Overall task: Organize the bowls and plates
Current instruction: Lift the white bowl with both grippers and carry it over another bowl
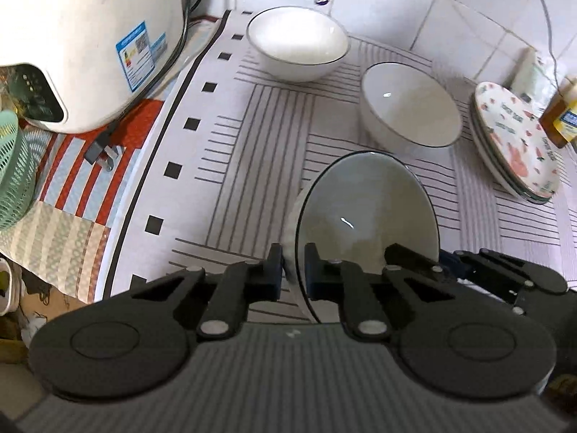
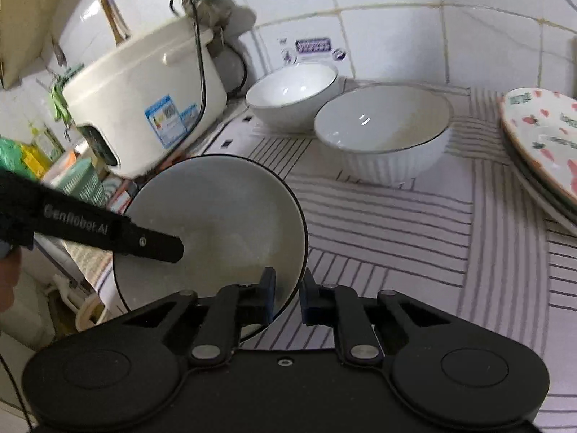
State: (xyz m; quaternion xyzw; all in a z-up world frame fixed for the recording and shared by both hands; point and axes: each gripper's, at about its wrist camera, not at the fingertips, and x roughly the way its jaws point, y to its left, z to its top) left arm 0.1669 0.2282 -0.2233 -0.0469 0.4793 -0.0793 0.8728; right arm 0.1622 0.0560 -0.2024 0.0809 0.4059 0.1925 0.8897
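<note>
A white bowl with a dark rim (image 1: 368,209) (image 2: 216,223) is held tilted just over the striped mat (image 1: 252,144). My left gripper (image 1: 294,270) is shut on its near-left rim, one pad inside and one outside. My right gripper (image 2: 288,297) is shut on the opposite rim; in the left wrist view it (image 1: 438,254) reaches in from the right. One of the left gripper's fingers (image 2: 151,241) lies across the bowl's inside in the right wrist view. Two more white bowls stand behind: a far one (image 1: 299,39) (image 2: 292,86) and a ribbed one (image 1: 407,115) (image 2: 382,126).
A stack of strawberry-print plates (image 1: 515,137) (image 2: 541,137) lies at the right. A white rice cooker (image 1: 83,36) (image 2: 144,101) stands at the left with its plug (image 1: 102,151) beside it. An amber bottle (image 1: 562,115) and a green basket (image 1: 14,169) flank the mat; a tiled wall runs behind.
</note>
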